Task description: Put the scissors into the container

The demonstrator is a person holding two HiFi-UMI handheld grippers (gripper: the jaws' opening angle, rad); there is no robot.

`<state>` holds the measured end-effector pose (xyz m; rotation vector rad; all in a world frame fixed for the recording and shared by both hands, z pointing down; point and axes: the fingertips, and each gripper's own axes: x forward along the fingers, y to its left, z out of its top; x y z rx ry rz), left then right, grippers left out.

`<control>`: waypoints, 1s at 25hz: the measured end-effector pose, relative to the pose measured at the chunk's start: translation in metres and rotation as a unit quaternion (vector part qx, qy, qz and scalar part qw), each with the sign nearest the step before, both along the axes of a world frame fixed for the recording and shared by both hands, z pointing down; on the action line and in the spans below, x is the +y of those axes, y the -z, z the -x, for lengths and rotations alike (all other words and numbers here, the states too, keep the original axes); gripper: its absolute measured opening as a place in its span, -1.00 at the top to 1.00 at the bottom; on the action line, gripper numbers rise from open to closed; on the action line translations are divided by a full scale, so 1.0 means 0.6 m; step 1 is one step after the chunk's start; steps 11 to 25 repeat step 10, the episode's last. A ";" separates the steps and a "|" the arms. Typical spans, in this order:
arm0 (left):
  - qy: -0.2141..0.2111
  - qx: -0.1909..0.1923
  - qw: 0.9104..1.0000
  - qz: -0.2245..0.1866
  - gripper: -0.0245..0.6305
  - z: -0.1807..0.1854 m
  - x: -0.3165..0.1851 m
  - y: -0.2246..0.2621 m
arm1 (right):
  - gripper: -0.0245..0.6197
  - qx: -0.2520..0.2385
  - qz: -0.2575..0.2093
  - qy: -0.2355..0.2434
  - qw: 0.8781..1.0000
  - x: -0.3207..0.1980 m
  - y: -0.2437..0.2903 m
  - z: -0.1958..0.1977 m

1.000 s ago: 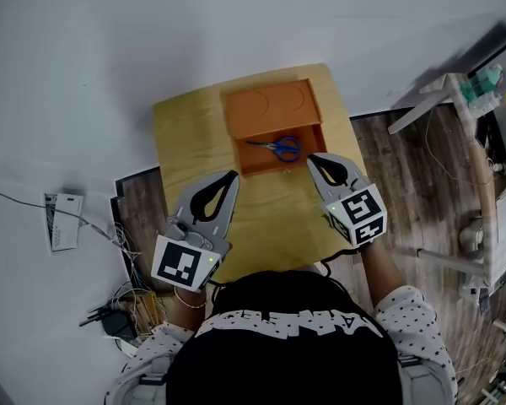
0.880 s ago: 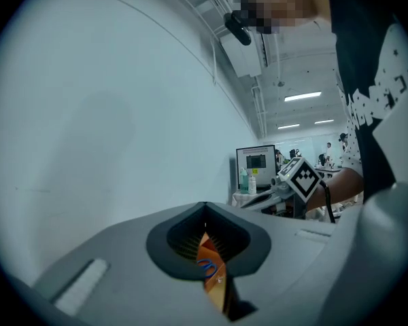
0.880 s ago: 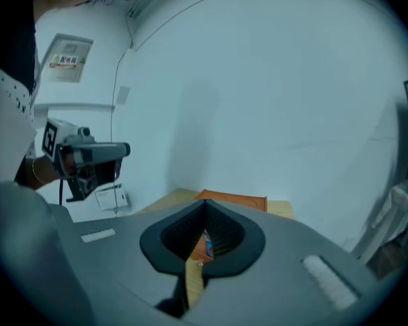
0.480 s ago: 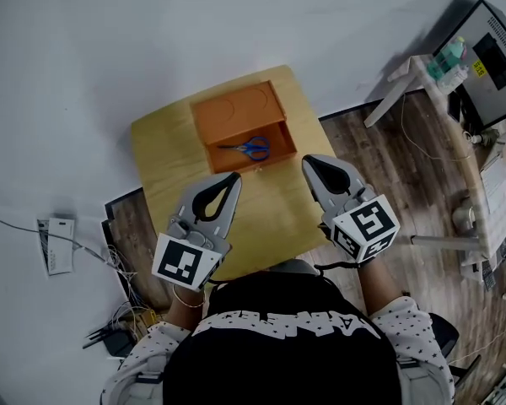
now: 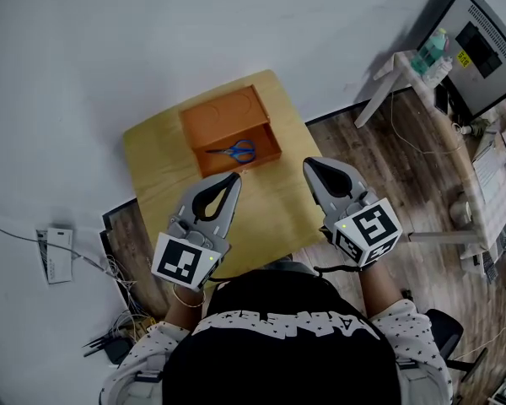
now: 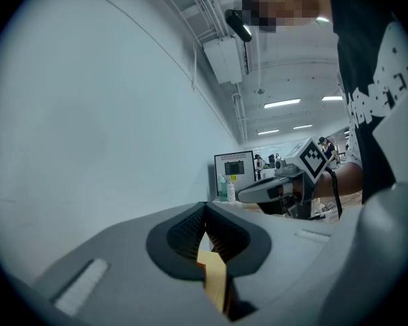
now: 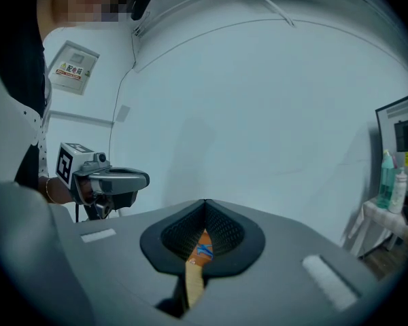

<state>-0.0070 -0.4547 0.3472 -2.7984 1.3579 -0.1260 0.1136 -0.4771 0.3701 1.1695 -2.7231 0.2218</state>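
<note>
The scissors (image 5: 234, 150), with blue handles, lie inside the open orange container (image 5: 223, 116) at the far side of the small yellow table (image 5: 270, 213). Neither gripper holds anything. My left gripper (image 5: 233, 178) hovers just short of the container's near wall, jaws shut. My right gripper (image 5: 310, 165) is shut too and hangs to the right of the container, clear of it. In the right gripper view the closed jaw tips (image 7: 205, 202) frame a sliver of the orange container (image 7: 202, 240) and the blue scissors (image 7: 202, 252). The left gripper view shows its tips (image 6: 205, 208) meeting over the table.
A white stand with bottles (image 5: 430, 53) and a monitor (image 5: 481, 45) are at the far right on the wood floor. Cables (image 5: 122, 310) and a white box (image 5: 57, 254) lie on the floor at the left. The table's near edge is at my body.
The right gripper has drawn back from the container's front right corner. The table and container now sit further left in the head view. The scissors stay in the container.
</note>
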 end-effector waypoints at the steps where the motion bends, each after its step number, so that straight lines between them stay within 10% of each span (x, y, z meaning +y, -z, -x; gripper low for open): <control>1: -0.002 0.002 1.000 -0.001 0.92 -0.003 0.001 0.000 | 0.89 -0.001 -0.002 -0.002 1.000 0.001 0.001 -0.004; 25: -0.009 -0.001 1.000 -0.002 0.92 -0.031 0.004 0.007 | 0.89 -0.005 -0.009 -0.012 1.000 0.008 0.011 -0.032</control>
